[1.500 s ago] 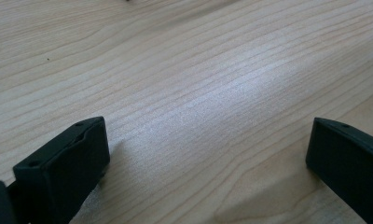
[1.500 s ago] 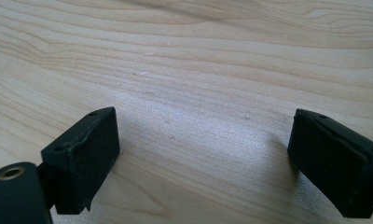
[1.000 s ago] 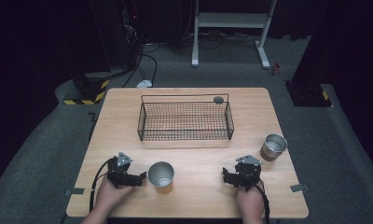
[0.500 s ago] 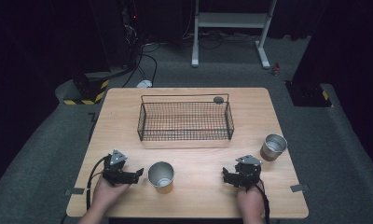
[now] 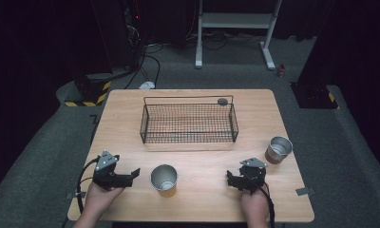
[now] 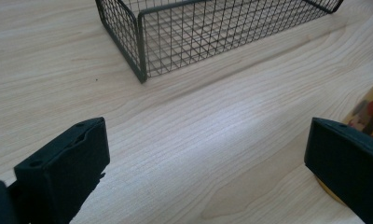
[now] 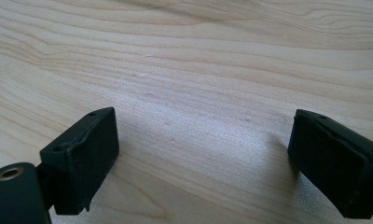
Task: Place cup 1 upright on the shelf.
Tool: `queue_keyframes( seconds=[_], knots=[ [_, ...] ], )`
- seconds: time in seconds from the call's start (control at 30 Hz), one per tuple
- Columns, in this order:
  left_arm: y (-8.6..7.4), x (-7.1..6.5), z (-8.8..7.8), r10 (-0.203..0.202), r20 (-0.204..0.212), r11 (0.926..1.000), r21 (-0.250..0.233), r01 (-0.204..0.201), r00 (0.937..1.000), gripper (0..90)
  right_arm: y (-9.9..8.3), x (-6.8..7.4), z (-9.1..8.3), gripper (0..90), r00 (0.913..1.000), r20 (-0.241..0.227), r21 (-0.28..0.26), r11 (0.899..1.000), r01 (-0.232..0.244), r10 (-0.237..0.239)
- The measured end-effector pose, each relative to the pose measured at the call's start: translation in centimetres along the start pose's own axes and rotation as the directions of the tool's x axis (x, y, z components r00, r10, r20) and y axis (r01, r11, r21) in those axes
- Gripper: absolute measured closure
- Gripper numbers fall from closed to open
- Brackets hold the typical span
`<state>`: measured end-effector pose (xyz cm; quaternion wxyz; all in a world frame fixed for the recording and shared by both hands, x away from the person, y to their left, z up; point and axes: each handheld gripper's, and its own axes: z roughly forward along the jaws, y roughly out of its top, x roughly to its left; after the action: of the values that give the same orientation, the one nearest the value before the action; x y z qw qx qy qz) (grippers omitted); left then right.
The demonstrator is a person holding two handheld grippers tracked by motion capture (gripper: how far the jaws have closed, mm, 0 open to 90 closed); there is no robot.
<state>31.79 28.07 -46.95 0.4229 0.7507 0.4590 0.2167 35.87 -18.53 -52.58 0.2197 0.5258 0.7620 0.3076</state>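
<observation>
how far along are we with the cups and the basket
Nothing looks done yet: the wire basket holds no cup, and both metal cups stand on the table. In hand: the left gripper, jaws open, sits just beside the near cup without touching it. The right gripper is open over bare wood. Probably still left: gripping that cup and the far cup.

Two black handheld grippers, left gripper (image 5: 113, 173) and right gripper (image 5: 245, 175), each topped with a grey three-cornered plate. Thick, blocky matte-black fingers (image 6: 65, 172), squared at the ends, small round screw holes in the upper faces. Brass-coloured ring in a black part at the lower left of the right gripper view. Black cables trailing back along bare forearms, no sleeves visible
</observation>
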Motion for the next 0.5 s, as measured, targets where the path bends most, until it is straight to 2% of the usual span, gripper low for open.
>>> queue_keyframes(
  seconds=[0.1, 0.2, 0.27, 0.33, 0.5],
  knots=[
    [0.4, -0.2, -0.5, 0.003, 0.015, 0.9998, -0.019, -0.003, 0.9999, 0.4, 0.0, 0.0, 0.0, 8.6, 1.0000, -0.002, 0.001, 1.000, 0.001, -0.001],
    [0.9, -0.5, -1.1, 0.025, 0.000, 0.9986, -0.046, -0.025, 0.9997, 0.4, 0.0, 0.0, 0.0, 8.6, 0.9999, -0.007, -0.001, 1.000, 0.010, -0.010],
    [1.1, -0.7, -1.6, 0.020, 0.000, 0.9974, -0.069, -0.020, 0.9998, 0.4, 0.0, -0.1, 0.0, 8.6, 0.9999, -0.009, -0.001, 1.000, 0.013, -0.013],
    [1.1, -0.8, -1.8, 0.010, 0.013, 0.9968, -0.079, -0.009, 0.9999, 0.4, 0.0, -0.1, 0.0, 8.4, 0.9998, -0.013, 0.000, 1.000, 0.013, -0.013],
    [1.1, -1.2, -1.6, 0.017, 0.019, 0.9960, -0.088, -0.015, 0.9997, 0.4, 0.0, -0.1, 0.0, 8.5, 0.9999, -0.013, 0.002, 1.000, 0.010, -0.010]
  ],
)
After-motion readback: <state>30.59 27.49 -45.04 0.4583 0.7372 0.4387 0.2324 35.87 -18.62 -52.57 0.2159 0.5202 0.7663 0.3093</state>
